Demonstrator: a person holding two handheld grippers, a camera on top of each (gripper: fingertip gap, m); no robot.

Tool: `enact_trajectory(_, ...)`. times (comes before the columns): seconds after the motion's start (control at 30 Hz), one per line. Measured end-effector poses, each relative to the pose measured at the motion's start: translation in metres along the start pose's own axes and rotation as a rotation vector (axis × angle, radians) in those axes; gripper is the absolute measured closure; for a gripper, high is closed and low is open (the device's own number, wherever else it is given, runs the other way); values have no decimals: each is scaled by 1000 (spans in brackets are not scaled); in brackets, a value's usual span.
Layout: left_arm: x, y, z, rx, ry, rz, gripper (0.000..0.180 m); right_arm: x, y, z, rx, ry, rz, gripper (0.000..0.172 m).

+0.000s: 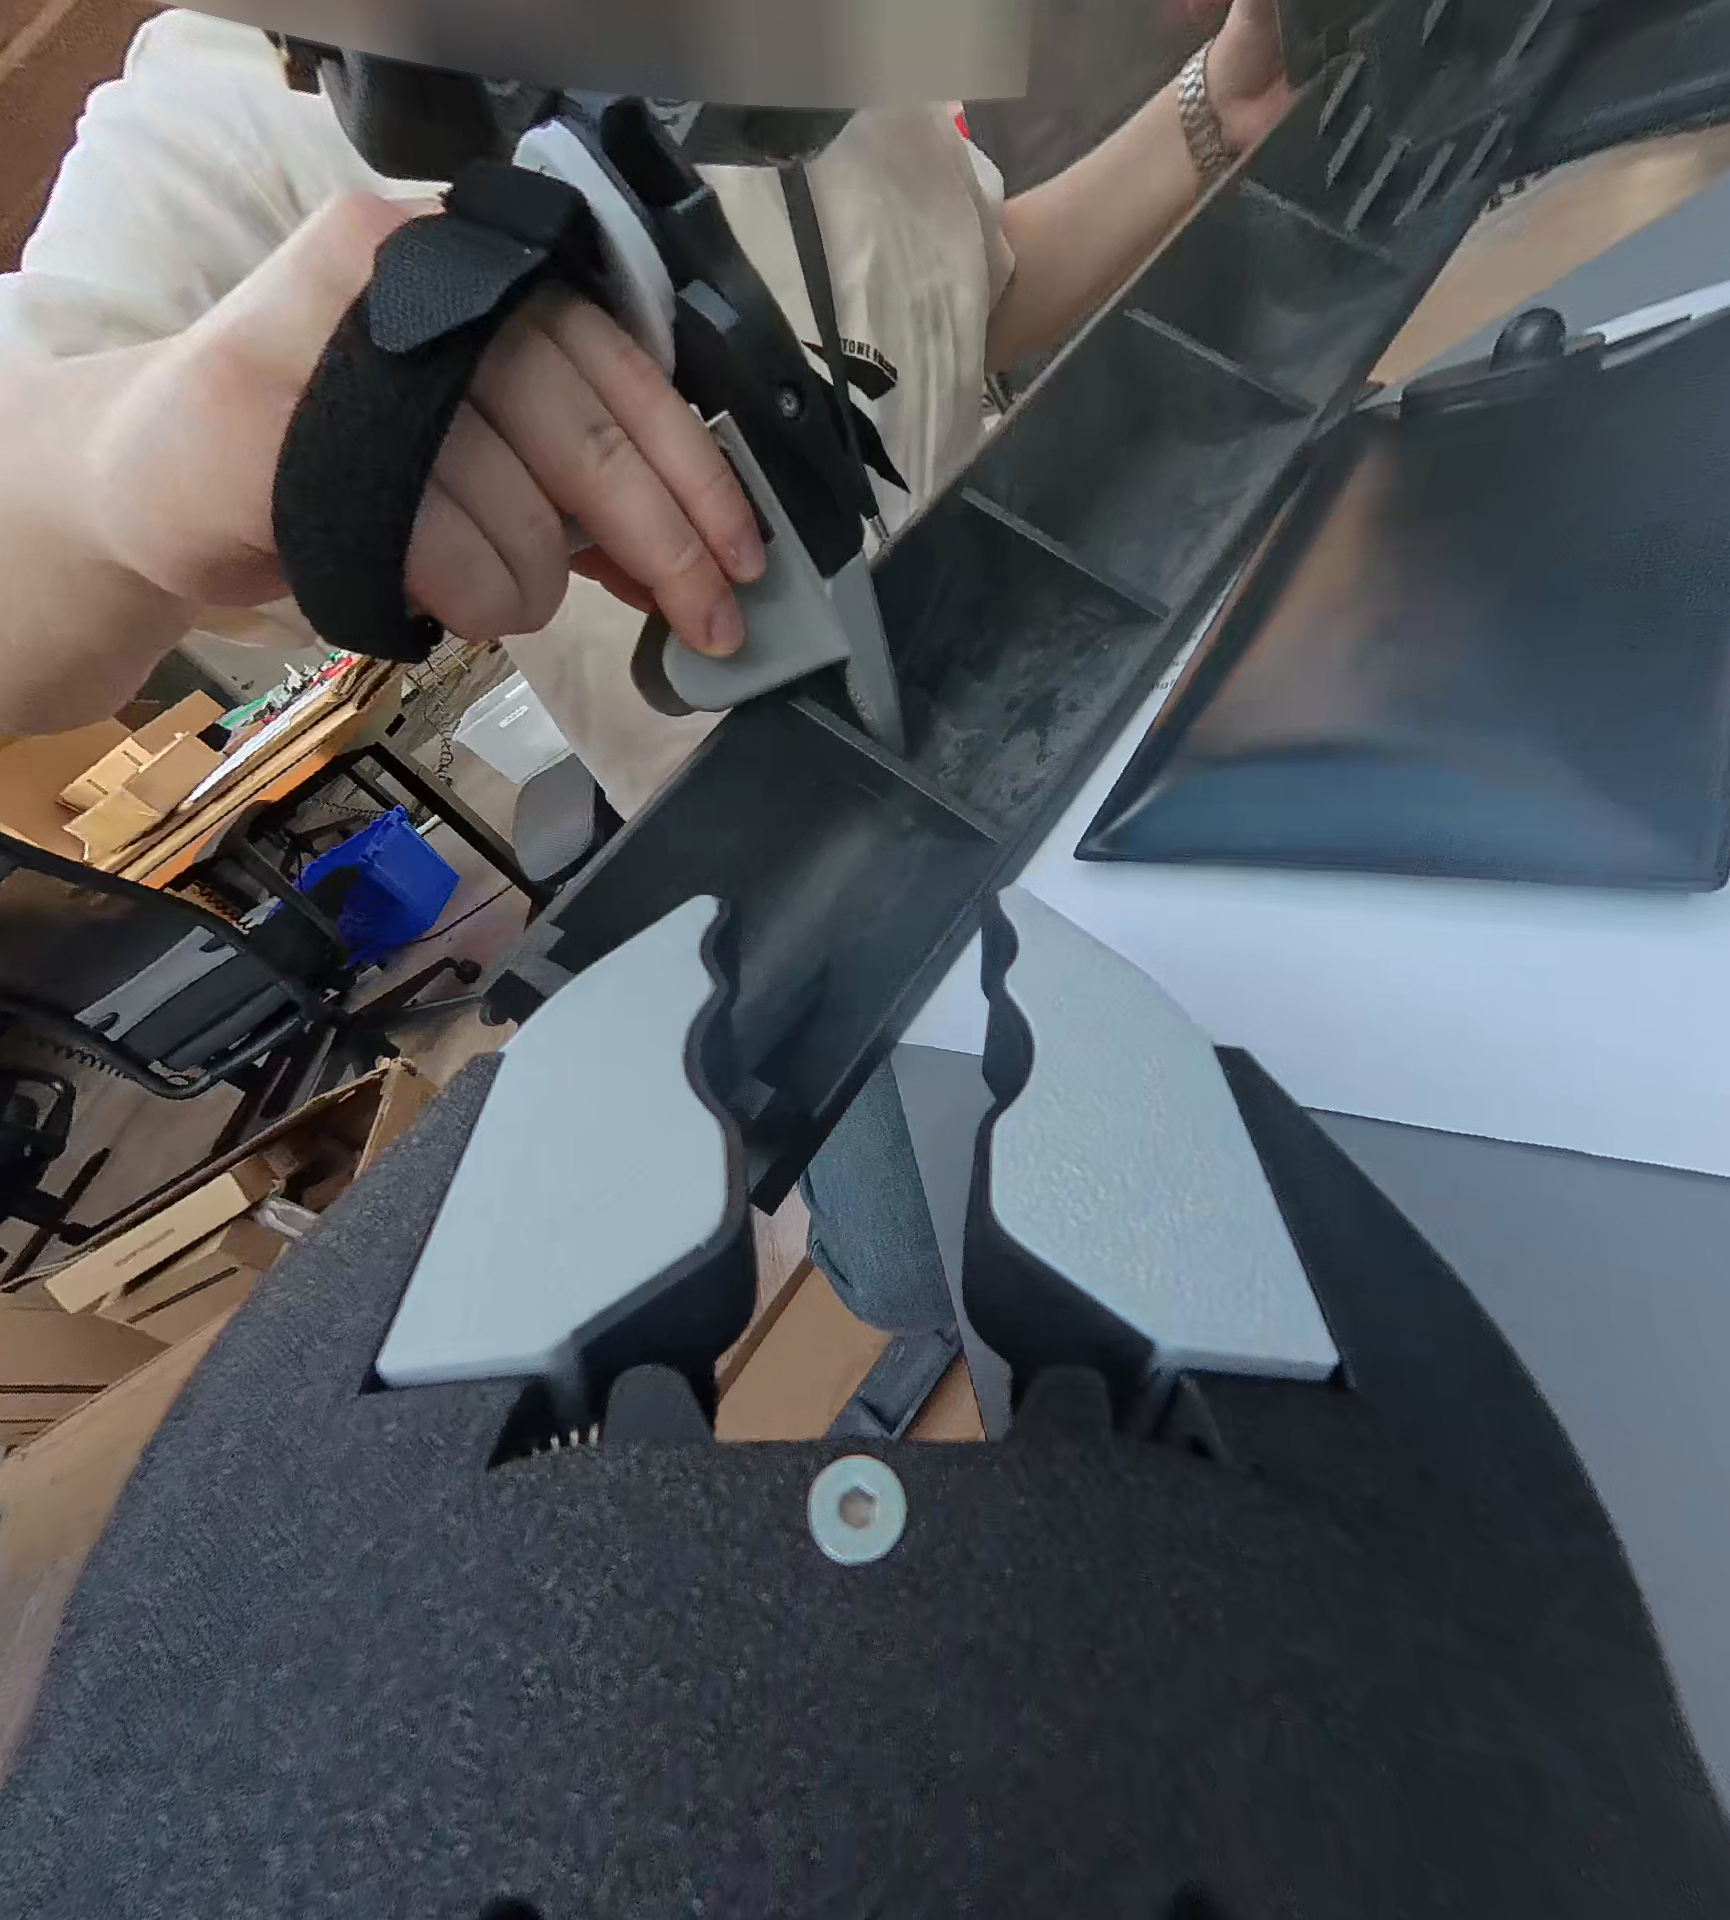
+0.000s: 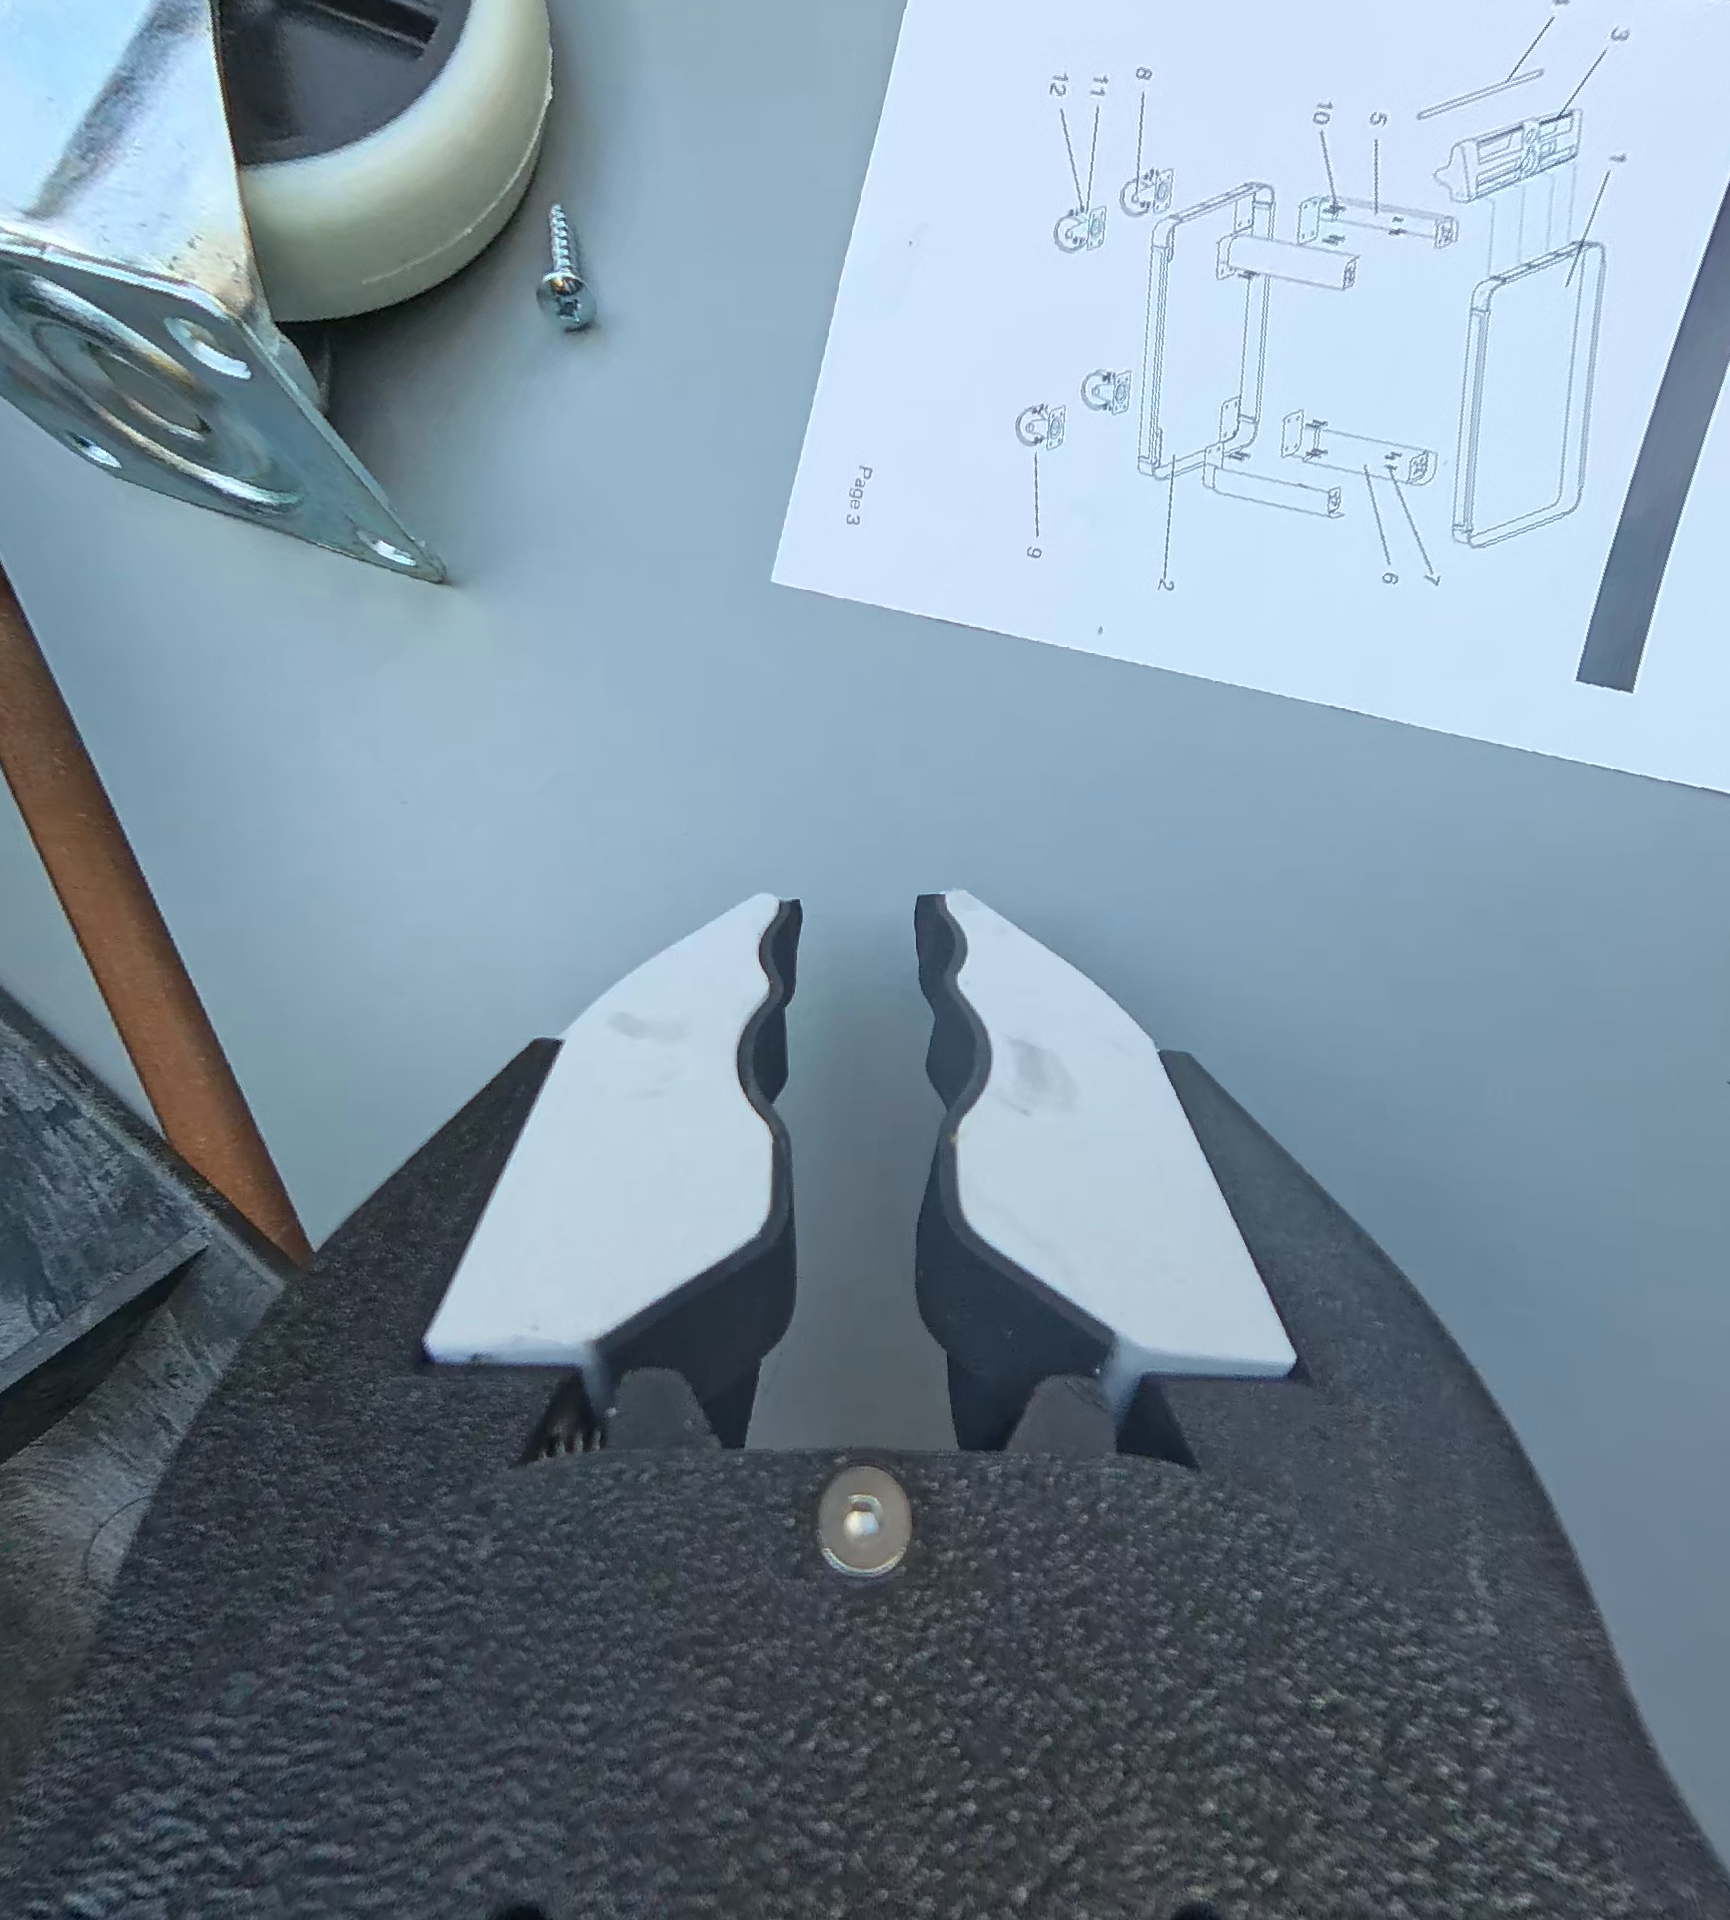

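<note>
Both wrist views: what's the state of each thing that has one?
Left gripper: jaws wide apart, channel end between them, grip unclear.
Black channel: raised and tilted, a hand at its far end.
Right gripper: open, nothing between its fingers.
Caster: on its side on the table.
Screw: loose, lying flat.
Dowel: lying on the table.
Instruction sheet: flat, diagram up.

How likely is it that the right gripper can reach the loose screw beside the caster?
Probably yes. The right gripper is open and empty, and only bare grey table lies between it and the screw, ahead to its left; the caster sits close beside the screw.
</note>
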State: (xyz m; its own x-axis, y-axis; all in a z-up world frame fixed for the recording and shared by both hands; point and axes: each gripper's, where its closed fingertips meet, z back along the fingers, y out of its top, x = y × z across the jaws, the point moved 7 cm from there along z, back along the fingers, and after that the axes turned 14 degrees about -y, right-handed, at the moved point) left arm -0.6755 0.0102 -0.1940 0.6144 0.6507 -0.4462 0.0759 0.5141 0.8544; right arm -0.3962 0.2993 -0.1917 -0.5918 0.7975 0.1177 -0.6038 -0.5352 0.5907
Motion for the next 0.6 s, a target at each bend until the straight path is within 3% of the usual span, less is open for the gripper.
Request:
enact_trajectory(0.27, -21, -11, 11, 76, 49, 232, 131, 0, 0, -1, -7, 4, 0, 149)
enact_trajectory(0.6, -16, -13, 7, 39, 16, 202, 131, -1, -1, -2, -21, 5, 10, 149)
